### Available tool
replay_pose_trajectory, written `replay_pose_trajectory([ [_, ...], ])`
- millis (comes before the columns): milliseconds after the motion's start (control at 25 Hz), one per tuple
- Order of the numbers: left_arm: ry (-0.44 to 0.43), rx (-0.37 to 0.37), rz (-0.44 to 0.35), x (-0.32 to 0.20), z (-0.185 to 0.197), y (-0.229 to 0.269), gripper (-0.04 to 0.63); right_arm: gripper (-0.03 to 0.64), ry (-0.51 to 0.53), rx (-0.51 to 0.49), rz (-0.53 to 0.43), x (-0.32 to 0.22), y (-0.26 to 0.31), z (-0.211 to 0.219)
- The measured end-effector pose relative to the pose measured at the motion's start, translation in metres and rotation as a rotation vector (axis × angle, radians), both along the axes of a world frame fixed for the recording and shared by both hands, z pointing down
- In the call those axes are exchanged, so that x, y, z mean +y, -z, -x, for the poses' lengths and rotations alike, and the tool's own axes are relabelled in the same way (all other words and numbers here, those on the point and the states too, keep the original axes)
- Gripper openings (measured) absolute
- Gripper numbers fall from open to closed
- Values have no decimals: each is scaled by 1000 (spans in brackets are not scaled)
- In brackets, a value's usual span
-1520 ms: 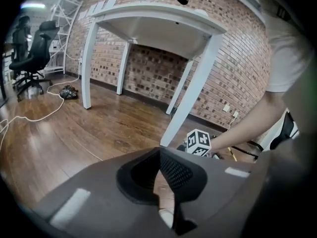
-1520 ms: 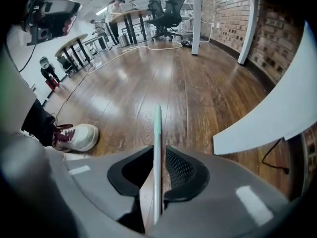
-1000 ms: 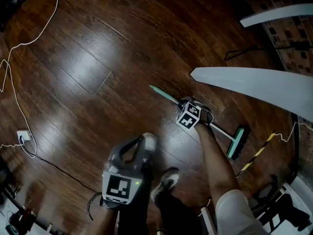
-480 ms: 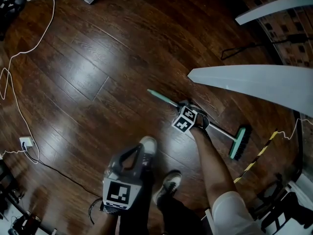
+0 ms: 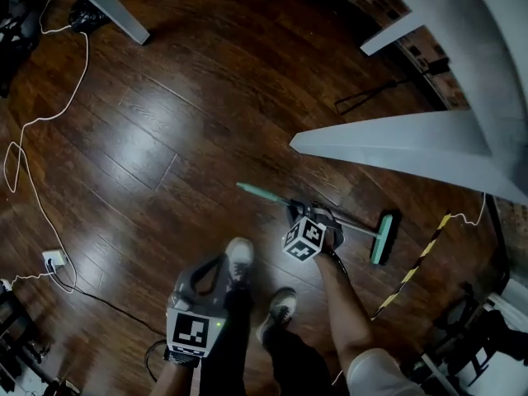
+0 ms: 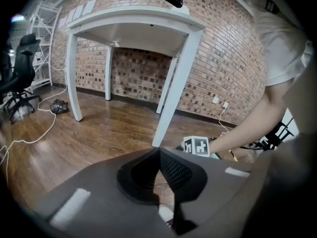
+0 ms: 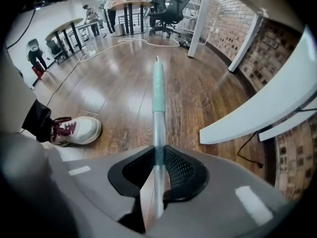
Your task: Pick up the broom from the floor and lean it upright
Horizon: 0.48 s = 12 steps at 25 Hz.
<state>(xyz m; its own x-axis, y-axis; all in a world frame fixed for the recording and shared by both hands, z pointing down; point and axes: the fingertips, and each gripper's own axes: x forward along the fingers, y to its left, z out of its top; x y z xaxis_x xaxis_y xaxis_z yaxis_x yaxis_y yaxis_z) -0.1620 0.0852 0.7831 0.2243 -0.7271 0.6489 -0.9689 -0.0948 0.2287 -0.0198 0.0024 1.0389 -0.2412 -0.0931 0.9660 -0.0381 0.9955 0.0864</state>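
Lifting seemed in hand: the right tool [image 7: 157, 155] was closing its jaws on the broom [image 7: 158, 93], whose handle ran out ahead of it above the floor [image 5: 165, 122]. The left tool [image 6: 159, 155] hung empty, jaws together. Next, the handle probably needed tipping upright.

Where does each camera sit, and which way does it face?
Left gripper view: rides the left tongs, facing a white table and brick wall; the person's right arm shows.
Right gripper view: rides the right tongs, closing on the broom handle; one shoe shows.
Head view: from the head, steeply down at floor, arms, shoes.
Last two share the broom handle.
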Motion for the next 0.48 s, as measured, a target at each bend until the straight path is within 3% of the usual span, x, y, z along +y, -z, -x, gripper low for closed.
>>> replay_pose_trajectory([
  [160, -94, -1, 3, -1, -12, 47, -2, 84, 17, -62, -38, 10, 76, -18],
  [320, -210, 28, -109, -32, -30, 114, -2, 84, -19, -110, -76, 2, 149, -44],
  [480, -328, 45, -181, -57, -53, 169, -2, 87, -127, -158, -140, -22, 220, -73],
])
